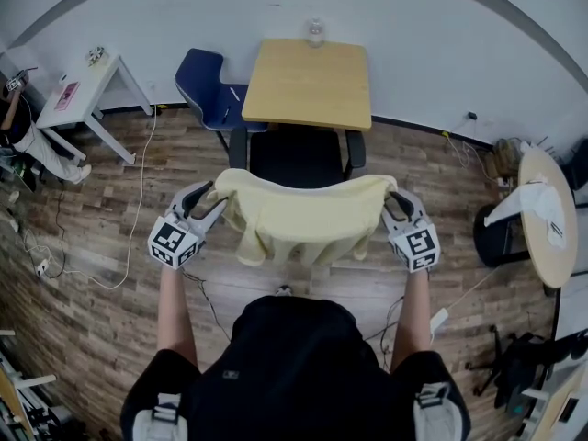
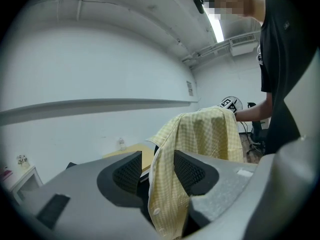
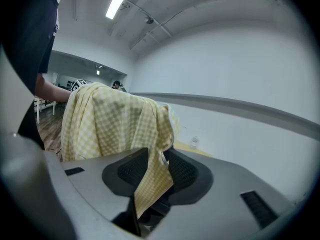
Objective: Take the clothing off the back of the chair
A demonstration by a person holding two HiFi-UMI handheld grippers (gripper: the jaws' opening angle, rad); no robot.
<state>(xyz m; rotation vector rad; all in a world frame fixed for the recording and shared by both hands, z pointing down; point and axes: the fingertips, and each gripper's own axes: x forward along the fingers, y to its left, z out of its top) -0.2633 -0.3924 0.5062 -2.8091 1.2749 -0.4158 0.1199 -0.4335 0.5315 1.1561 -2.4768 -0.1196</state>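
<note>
Draping the black office chair (image 1: 296, 159) backrest: yellow checked shirt (image 1: 303, 214). Jaws of left gripper (image 1: 204, 200) and right gripper (image 1: 397, 202) both spread, shirt edge hanging loose between each pair. Wooden counter (image 1: 308, 85) with bottle (image 1: 315, 31) directly behind chair.

Both forearms (image 1: 173, 306) extended forward, roughly parallel. Jaws of left hand-held gripper (image 1: 208, 202) stand wide apart, edge of yellow shirt (image 1: 303, 217) hanging loose between them. Jaws of right hand-held gripper (image 1: 395, 205) apart, shirt fold between, not clamped.

text: none legible | brands: none | numbers: none | signs: none readable in any view
</note>
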